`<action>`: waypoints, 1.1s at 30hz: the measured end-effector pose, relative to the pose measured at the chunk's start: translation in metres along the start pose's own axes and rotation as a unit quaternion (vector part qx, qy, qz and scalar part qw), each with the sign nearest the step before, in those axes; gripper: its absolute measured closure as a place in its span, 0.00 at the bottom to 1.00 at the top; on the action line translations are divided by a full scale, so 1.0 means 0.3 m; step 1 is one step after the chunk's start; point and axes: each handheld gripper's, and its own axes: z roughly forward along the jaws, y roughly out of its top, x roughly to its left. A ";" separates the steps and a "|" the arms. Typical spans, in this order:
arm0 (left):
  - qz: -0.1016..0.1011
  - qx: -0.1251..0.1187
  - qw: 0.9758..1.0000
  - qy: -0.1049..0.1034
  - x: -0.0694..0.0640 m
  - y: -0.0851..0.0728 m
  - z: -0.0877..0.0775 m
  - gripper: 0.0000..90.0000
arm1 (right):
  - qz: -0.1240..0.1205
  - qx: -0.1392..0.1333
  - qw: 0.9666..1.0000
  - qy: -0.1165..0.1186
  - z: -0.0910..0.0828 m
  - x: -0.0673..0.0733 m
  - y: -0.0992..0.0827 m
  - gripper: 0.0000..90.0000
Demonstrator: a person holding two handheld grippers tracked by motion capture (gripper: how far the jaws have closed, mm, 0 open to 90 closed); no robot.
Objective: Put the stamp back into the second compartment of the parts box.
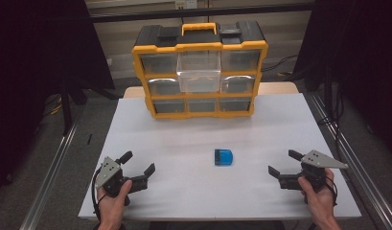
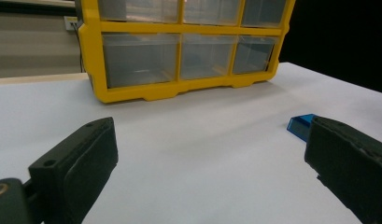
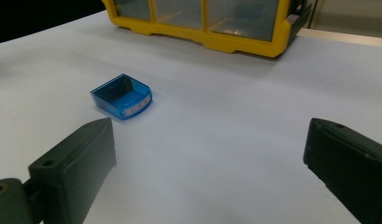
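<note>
Blue bin (image 1: 224, 157) sits mid-tabletop (image 1: 184, 191) — left tool (image 1: 139, 167) at 8 o'clock, right tool (image 1: 283, 164) at 4 — both spread, empty.

Left gripper (image 2: 205, 168) with jaws spread wide above a white table (image 2: 202, 121), yellow drawer cabinet (image 2: 179, 46) with clear drawers standing ahead, small blue bin (image 2: 300, 125) just beyond the right-hand jaw, partly hidden
</note>
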 end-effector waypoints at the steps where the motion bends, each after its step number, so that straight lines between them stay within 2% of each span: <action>1: 0.004 0.004 1.000 0.000 -0.002 0.001 -0.002 0.03 | -0.003 0.009 1.000 0.007 0.009 0.011 0.005 0.02; 4: 0.005 0.004 1.000 0.001 -0.001 0.002 -0.003 0.03 | -0.008 0.018 1.000 0.015 0.022 0.022 0.008 0.02; 7: 0.002 0.004 1.000 0.002 0.004 0.002 -0.001 0.03 | -0.021 0.035 0.998 0.038 0.048 0.042 0.016 0.02; 10: 0.004 0.006 1.000 0.007 0.004 0.001 -0.001 0.03 | -0.023 0.041 0.998 0.046 0.059 0.047 0.019 0.02; 13: -0.013 0.000 1.000 0.000 -0.003 -0.001 0.005 0.03 | -0.026 0.048 0.997 0.059 0.071 0.056 0.028 0.02; 15: -0.004 0.009 1.000 -0.002 -0.003 -0.002 0.002 0.03 | -0.025 0.053 0.995 0.076 0.081 0.061 0.038 0.02; 19: 0.002 0.008 1.000 -0.007 -0.006 -0.001 0.002 0.03 | -0.024 0.060 0.994 0.086 0.100 0.068 0.055 0.02; 20: 0.010 0.014 1.000 -0.004 -0.001 0.000 0.000 0.03 | -0.024 0.060 0.994 0.086 0.100 0.068 0.055 0.02; 23: 0.010 0.015 1.000 -0.004 0.000 0.000 0.000 0.03 | -0.029 0.072 0.992 0.098 0.120 0.071 0.083 0.02; 24: 0.003 0.009 1.000 -0.007 -0.004 -0.001 0.002 0.03 | -0.029 0.072 0.992 0.098 0.120 0.071 0.083 0.02; 28: 0.004 0.006 1.000 0.000 0.000 0.002 0.001 0.03 | -0.035 0.081 0.991 0.103 0.132 0.072 0.109 0.03; 29: 0.004 0.006 1.000 0.001 0.001 0.002 0.001 0.03 | -0.039 0.090 0.989 0.108 0.144 0.075 0.116 0.03; 31: 0.008 0.009 1.000 0.002 0.001 0.001 0.001 0.03 | -0.039 0.094 0.989 0.110 0.150 0.076 0.118 0.03; 33: 0.005 0.008 1.000 -0.002 -0.001 0.001 0.004 0.03 | -0.045 0.099 0.986 0.123 0.169 0.079 0.122 0.02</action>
